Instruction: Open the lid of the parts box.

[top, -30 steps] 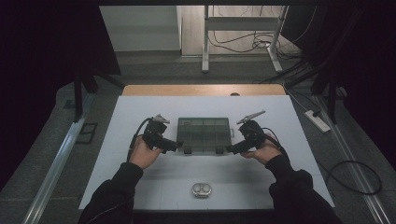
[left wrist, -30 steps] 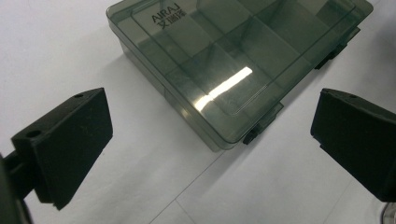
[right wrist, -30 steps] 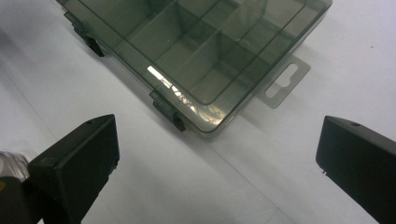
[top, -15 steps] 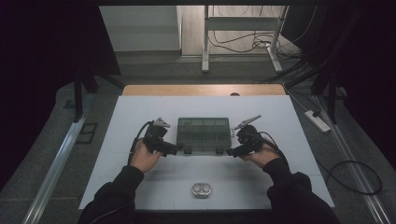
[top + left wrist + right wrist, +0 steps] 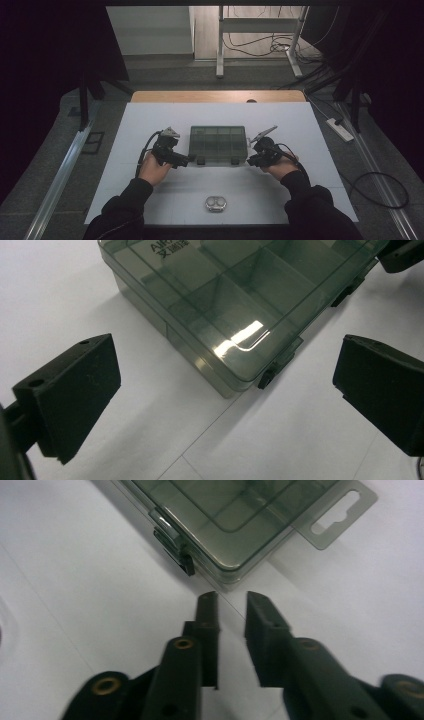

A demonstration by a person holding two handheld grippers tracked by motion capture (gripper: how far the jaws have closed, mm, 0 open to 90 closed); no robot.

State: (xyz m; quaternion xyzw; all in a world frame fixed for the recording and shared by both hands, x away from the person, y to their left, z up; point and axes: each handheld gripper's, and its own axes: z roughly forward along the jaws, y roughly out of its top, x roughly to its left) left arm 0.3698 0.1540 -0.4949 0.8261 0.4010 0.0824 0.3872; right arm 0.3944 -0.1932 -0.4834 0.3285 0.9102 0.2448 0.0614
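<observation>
a translucent grey-green plastic compartment box, lid closed and latched, is set at the middle of the white tabletop. it is flanked by the left tongs, spread wide, and the right tongs, nearly closed and empty. the approach step is judged in hand; next, the front latches call for prying.

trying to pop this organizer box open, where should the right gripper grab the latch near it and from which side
Best guess: take the small dark latch tab on the box's near front wall, coming in low from the person's side. It juts out below the closed lid's edge, so a jaw could hook under it. The right gripper is just short of that corner, jaws a narrow gap apart, not touching.
</observation>
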